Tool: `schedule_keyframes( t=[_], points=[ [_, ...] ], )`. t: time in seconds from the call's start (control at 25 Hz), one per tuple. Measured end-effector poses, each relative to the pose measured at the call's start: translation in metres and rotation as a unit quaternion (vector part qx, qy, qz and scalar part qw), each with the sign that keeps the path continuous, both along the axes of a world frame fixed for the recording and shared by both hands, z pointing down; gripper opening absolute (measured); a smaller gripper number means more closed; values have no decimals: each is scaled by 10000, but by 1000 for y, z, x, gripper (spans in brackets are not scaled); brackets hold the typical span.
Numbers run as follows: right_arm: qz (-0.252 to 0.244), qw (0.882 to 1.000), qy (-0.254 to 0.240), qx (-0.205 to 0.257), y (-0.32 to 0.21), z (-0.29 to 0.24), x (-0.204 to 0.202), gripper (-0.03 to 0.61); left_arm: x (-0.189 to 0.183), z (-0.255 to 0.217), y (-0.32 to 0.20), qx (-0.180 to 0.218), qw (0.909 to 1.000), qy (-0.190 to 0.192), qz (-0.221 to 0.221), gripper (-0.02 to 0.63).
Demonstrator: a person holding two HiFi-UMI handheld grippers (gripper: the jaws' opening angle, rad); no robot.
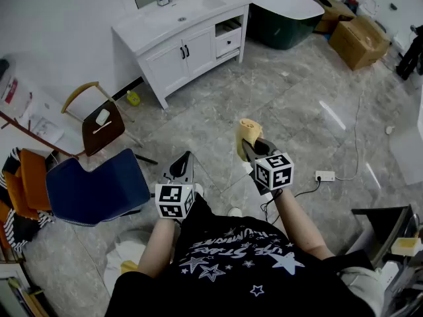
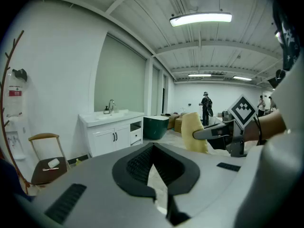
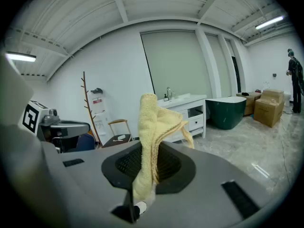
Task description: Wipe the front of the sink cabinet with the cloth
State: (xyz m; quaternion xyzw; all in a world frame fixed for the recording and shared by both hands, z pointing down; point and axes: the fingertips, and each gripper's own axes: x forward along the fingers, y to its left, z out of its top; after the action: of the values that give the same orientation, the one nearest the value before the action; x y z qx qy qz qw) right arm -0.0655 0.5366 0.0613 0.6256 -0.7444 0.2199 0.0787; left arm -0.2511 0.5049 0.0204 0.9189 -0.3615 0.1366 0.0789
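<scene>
The white sink cabinet [image 1: 192, 45] stands against the far wall, a few steps away across the grey floor; it also shows in the left gripper view [image 2: 114, 137] and behind the cloth in the right gripper view [image 3: 192, 114]. My right gripper [image 1: 250, 147] is shut on a yellow cloth [image 1: 246, 133], which stands up out of the jaws [image 3: 152, 122] and shows from the side as well [image 2: 192, 132]. My left gripper [image 1: 182, 162] is shut and holds nothing [image 2: 153, 148]. Both grippers are held close in front of the person's body.
A wooden chair with a brown seat [image 1: 99, 121] and a blue chair [image 1: 96, 187] stand to the left. A dark green bathtub [image 1: 284, 18] sits right of the cabinet, with cardboard boxes [image 1: 357, 41] beyond. A power strip [image 1: 324, 176] and its cable lie on the floor.
</scene>
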Motion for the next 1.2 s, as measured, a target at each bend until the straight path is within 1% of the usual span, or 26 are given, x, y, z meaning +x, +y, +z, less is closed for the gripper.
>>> schedule_keyframes(
  t=[0.12,0.36,0.52,0.72,0.88,0.96,1.04,1.2],
  points=[
    [-41,10000,29,-12,11,3,3,61,0,2,11,24,10000,7,-80,15],
    [-196,9998,81,22,22,5,4,61,-6,1,18,80,9991,2,-425,15],
    [-256,9996,101,71,20,1,4,61,-7,-1,18,76,9988,-41,-489,15],
    [-352,9994,45,0,19,7,8,61,-1,7,28,-99,9988,-112,-464,15],
    [-432,9990,-114,-59,5,19,5,61,-4,31,32,-371,9978,-342,-431,15],
    [-417,9990,-160,-94,-6,24,6,61,-7,38,21,-429,9971,-411,-473,15],
    [-390,9990,-154,-151,-19,29,10,61,-4,38,1,-426,9971,-393,-503,15],
    [-250,9994,-70,-246,-54,36,30,61,15,33,-55,-326,9977,-331,-488,15]
  ],
)
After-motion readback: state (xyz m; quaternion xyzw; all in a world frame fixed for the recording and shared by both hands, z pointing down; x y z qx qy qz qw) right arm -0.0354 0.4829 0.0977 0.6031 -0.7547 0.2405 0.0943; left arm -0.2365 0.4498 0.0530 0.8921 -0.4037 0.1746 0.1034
